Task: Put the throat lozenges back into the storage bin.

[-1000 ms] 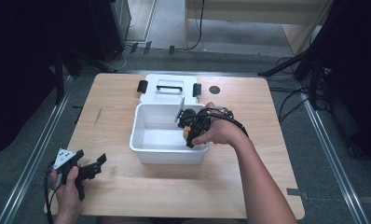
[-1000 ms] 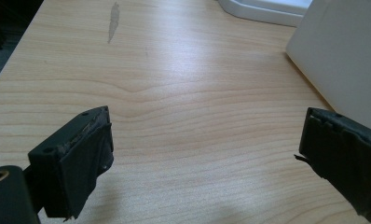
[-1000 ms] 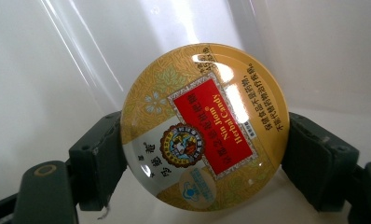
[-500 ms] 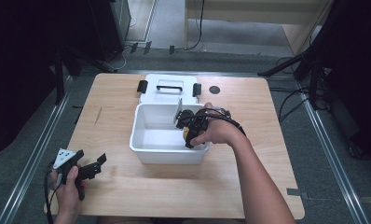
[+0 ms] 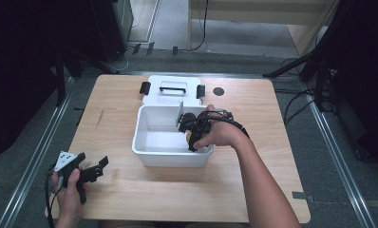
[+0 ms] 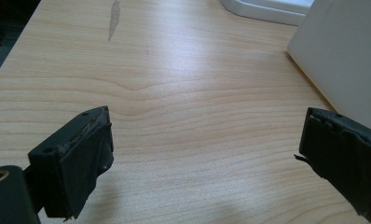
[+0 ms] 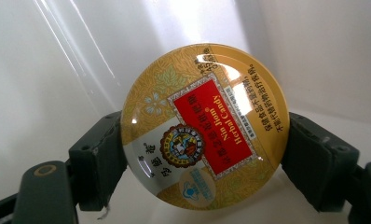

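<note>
Right gripper view: right tongs (image 7: 202, 154) clamp a round candy tin (image 7: 203, 126) by its rim, inside the white bin (image 5: 151, 142). Left tongs (image 6: 204, 158) gape apart over the bench's near-left corner. That glossy rim could slip free.

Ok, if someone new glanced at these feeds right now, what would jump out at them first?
Most likely the round gold candy tin with its red label, clamped between the right gripper's jaws inside the white bin at the table's middle. Next, the bin's lid with black latches lying flat just behind it. The left gripper sits near the table's front left corner, jaws wide apart over bare wood.
</note>
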{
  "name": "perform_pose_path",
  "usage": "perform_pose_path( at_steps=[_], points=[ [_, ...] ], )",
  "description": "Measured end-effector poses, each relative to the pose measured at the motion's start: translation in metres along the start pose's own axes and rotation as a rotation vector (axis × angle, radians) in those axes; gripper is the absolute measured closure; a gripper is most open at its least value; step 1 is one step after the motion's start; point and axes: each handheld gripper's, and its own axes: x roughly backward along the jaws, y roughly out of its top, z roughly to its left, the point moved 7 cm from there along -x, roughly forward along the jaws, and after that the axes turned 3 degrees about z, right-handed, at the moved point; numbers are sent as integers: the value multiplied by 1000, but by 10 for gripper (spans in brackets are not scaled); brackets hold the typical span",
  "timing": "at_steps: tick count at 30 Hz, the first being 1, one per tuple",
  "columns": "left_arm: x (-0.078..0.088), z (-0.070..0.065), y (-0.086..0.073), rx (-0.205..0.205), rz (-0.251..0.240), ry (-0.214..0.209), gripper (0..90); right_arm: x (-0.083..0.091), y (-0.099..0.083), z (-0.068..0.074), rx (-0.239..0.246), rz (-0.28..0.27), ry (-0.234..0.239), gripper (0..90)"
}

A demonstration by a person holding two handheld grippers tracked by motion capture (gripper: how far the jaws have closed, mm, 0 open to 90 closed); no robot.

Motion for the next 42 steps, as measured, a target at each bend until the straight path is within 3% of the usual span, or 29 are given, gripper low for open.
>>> perform_pose_path(
  at_steps=[17,30,42],
  points=[
    [0,0,0,2,0,2,32,5,-1,0,-11,-26,1,204],
    [-1,0,0,3,-3,3,32,50,-3,-2,-70,-154,-5,209],
    [0,0,0,1,-1,2,32,81,-24,-8,-133,-202,-12,198]
  ],
)
